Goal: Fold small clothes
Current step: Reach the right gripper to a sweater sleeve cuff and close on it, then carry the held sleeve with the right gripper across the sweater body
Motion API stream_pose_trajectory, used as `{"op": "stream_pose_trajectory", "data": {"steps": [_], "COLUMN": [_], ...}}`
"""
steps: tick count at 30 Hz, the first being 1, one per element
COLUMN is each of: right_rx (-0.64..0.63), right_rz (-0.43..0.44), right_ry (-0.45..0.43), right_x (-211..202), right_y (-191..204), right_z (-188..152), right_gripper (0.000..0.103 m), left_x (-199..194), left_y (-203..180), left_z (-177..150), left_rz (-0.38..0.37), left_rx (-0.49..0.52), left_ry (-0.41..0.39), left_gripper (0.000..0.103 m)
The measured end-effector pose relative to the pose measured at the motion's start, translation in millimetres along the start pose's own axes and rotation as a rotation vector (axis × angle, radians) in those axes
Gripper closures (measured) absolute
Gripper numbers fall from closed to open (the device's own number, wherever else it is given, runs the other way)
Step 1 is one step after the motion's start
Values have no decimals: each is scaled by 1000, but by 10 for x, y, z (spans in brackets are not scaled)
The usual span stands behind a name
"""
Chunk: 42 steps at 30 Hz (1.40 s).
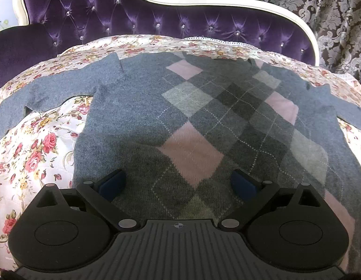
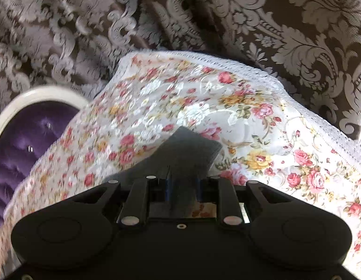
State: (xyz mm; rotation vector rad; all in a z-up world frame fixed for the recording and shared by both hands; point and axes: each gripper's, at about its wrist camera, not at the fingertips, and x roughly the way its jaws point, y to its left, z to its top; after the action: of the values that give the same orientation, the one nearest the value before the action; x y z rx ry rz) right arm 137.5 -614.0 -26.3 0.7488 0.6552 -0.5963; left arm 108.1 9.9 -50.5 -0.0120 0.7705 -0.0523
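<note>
The grey argyle knit sweater (image 1: 180, 107) lies flat, unfolded, ahead of the wide-open left gripper (image 1: 178, 184). The right gripper (image 2: 182, 186) pinches its grey sleeve cuff (image 2: 192, 147); every fold remains.

A grey argyle knit sweater (image 1: 180, 116) lies flat on the floral quilted bedspread (image 1: 35, 154), its sleeves reaching toward the left and right edges. Behind the bedspread's far edge stands a purple tufted headboard (image 1: 133, 18), with patterned damask curtains (image 1: 320, 11) behind it.
</note>
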Motion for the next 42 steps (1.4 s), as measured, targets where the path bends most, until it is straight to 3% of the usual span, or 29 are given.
{"op": "stream_pose_trajectory", "data": {"steps": [3, 5, 10, 12, 13, 14, 16, 23, 27, 33, 38, 42], "right_rx": [37, 35, -18, -42, -53, -66, -100, -221, -312, -440, -553, -630], "right_rz": [-15, -46, -44, -33, -31, -37, -61, -62, 21, 258, 487, 644], "right_ry": [-25, -40, -59, -52, -46, -38, -23, -51, -103, -154, -127, -33], "right_x": [-13, -16, -14, 8, 25, 47, 95, -157, -526, -1105, -1435, -1434], "right_y": [-41, -48, -24, 13, 35, 64, 127, 528, 1041, 2107, 3110, 3779], "right_z": [-7, -17, -64, -60, -59, -61, -65, 21, 115, -14, -533, -1199], "right_gripper": [65, 45, 43, 47, 57, 74, 88, 90, 90, 90, 90, 90], "left_x": [2, 1, 2, -2, -1, -1, -2, -3, -5, -2, -5, -9], "left_y": [1, 4, 3, 3, 3, 3, 4, -4, 5, 16, 28, 35], "left_z": [-1, 1, -1, 0, 0, 1, 0, 12, 3, -15, -24, -33], "left_rz": [-1, -1, -1, -1, -1, 0, 0, -3, -10, -20, -25, -29], "left_rx": [-1, -2, -1, -1, -1, -1, -2, -1, -3, -10, -14, -19], "left_ry": [-2, -3, -2, -3, -3, -3, -3, -6, -9, -15, -19, -21], "left_gripper": [4, 4, 4, 4, 4, 4, 4, 4, 4, 4, 4, 4]}}
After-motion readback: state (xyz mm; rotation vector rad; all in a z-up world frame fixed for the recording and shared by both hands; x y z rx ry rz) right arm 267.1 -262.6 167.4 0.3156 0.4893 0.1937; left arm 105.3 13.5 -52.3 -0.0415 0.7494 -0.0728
